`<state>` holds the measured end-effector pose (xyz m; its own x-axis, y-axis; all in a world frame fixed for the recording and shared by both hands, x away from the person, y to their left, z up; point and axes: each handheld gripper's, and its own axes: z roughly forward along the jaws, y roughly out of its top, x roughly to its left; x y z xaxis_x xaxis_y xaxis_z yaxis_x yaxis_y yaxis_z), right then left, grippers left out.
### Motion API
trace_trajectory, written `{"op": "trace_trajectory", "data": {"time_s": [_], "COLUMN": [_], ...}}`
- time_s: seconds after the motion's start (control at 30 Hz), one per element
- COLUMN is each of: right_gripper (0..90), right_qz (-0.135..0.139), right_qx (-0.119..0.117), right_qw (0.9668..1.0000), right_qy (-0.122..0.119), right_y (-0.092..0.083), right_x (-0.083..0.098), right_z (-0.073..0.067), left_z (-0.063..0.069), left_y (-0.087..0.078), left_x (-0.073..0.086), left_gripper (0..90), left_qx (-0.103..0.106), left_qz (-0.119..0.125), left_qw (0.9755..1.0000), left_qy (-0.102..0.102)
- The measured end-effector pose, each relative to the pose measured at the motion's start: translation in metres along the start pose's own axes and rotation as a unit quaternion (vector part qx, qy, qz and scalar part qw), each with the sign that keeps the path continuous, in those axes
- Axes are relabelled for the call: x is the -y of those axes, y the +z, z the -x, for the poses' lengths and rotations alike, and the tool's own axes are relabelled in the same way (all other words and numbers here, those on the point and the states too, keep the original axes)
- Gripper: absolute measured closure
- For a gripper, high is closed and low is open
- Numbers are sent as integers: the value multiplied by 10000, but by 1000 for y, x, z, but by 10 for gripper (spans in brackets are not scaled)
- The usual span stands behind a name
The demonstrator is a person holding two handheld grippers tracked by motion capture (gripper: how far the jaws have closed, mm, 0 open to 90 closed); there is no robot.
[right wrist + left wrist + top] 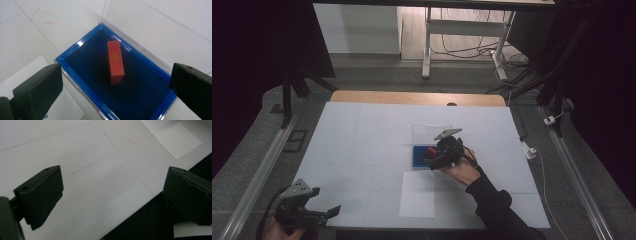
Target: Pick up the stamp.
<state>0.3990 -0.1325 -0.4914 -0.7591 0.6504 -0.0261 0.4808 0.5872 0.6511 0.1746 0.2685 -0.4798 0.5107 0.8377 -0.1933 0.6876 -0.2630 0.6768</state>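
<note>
Blue box with clear lid up, red block lying inside, right gripper spread wide above it, touching nothing, left gripper spread wide, empty, near left table corner

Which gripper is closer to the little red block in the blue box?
The right. The right gripper hangs open just over the red block in the blue box. The left gripper is far off at the table's near-left edge.
</note>
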Motion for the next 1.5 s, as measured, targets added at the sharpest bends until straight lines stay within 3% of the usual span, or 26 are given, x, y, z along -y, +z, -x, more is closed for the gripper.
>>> {"op": "trace_trajectory", "data": {"time_s": [0.13, 0.2, 0.23, 0.27, 0.37, 0.5, 0.77, 0.97, 1.0, 1.4, 1.43, 1.5], "right_gripper": [20, 121, 121, 206, 276, 437, 636, 722, 775, 802, 802, 802], "right_qz": [-40, 18, 18, -24, -44, -88, -54, -24, -23, 5, 70, 104], "right_qx": [45, 8, 8, -50, -24, -125, -213, -253, -250, -169, -148, -115], "right_qw": [9999, 10000, 10000, 9999, 9999, 9999, 9998, 9997, 9997, 9998, 9995, 9994], "right_qy": [-90, -82, -82, -143, -161, -43, -22, -8, -21, -121, -265, -321], "right_y": [3, 4, 4, 4, 4, 6, 6, 6, 6, 3, 1, -1], "right_x": [-2, -4, -4, -6, -7, -9, -11, -11, -11, -12, -12, -12], "right_z": [0, 0, 0, 1, 1, 4, 6, 6, 6, 4, 3, 2], "left_z": [0, 0, 0, 0, 0, 0, 0, 0, 0, 0, 0, 0], "left_y": [0, 0, 0, 0, 0, 0, 0, 1, 1, 0, 0, 0], "left_x": [0, 0, 0, 0, 0, 0, 0, 0, 0, 0, 0, 0], "left_gripper": [31, 32, 32, 32, 32, 34, 36, 37, 38, 39, 40, 40], "left_qx": [9, 9, 8, 9, 12, 8, 9, 9, 9, 21, 21, 24], "left_qz": [-7, -7, -2, -3, -9, -16, -31, -34, -35, -28, -23, 1], "left_qw": [10000, 10000, 10000, 10000, 10000, 10000, 10000, 10000, 10000, 10000, 10000, 10000], "left_qy": [1, 3, 3, 3, 3, 9, 16, 17, 15, 7, 7, 1]}}
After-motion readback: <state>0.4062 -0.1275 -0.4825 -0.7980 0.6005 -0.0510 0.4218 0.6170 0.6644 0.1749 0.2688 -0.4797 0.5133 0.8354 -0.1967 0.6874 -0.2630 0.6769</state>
